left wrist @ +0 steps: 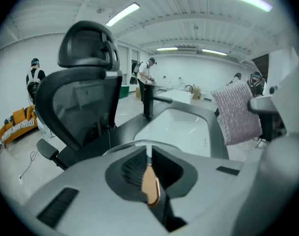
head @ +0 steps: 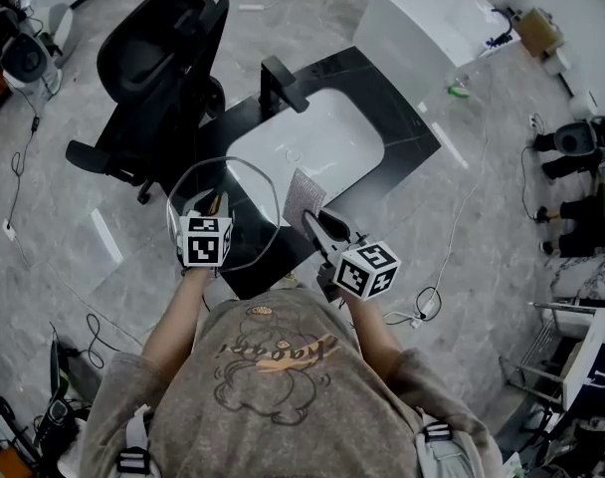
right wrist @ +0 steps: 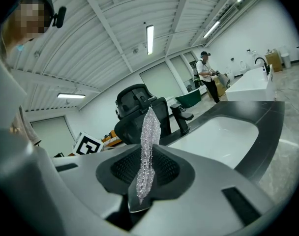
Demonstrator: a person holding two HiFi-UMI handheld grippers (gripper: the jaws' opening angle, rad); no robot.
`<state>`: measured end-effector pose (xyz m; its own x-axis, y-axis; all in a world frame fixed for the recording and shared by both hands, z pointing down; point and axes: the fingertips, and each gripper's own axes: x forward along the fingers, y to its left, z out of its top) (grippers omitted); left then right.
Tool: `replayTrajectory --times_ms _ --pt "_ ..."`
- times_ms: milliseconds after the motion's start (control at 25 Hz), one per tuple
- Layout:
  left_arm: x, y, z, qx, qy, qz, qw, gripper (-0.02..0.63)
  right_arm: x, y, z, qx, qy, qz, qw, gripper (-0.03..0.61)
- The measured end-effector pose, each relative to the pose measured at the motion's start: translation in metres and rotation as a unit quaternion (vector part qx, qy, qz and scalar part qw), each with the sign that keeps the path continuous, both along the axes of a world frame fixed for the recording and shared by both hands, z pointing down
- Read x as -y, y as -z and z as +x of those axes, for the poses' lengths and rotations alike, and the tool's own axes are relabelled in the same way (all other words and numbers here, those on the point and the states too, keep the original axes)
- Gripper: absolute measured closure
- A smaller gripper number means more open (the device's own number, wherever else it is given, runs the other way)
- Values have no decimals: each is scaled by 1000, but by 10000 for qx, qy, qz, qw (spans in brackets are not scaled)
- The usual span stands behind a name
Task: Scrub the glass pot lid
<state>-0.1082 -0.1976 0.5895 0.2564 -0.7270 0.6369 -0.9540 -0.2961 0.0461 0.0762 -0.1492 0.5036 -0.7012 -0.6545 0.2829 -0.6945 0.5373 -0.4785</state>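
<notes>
The glass pot lid (head: 251, 207) is a clear disc with a thin metal rim, held on edge over the near corner of the black counter. My left gripper (head: 215, 207) is shut on it. In the left gripper view the pads (left wrist: 134, 163) clamp the thin rim and a copper-coloured piece (left wrist: 150, 183), and the rim (left wrist: 121, 145) arcs off to the left. My right gripper (head: 317, 222) is shut on a glittery silver scrubbing cloth (head: 304, 197), which stands upright just right of the lid. In the right gripper view the cloth (right wrist: 147, 146) rises from between the closed jaws.
A white sink basin (head: 312, 147) sits in the black counter (head: 402, 132), with a black faucet (head: 278, 83) at its far left. A black office chair (head: 163, 58) stands to the left and a white tub (head: 432, 23) beyond. People work in the background (left wrist: 148, 77).
</notes>
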Motion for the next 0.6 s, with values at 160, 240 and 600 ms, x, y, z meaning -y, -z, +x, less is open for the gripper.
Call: replayTrajectory --times_ms 160,240,600 --pt "-6 51 11 -410 -221 396 9981 597 1 10 0 -114 -129 99 9998 502" --pt "-13 76 13 -511 -260 714 9958 597 1 20 -1 -224 -184 219 9993 502" --pt "-45 142 1 -811 -34 1846 9795 597 0 48 -10 -566 -254 667 9958 502"
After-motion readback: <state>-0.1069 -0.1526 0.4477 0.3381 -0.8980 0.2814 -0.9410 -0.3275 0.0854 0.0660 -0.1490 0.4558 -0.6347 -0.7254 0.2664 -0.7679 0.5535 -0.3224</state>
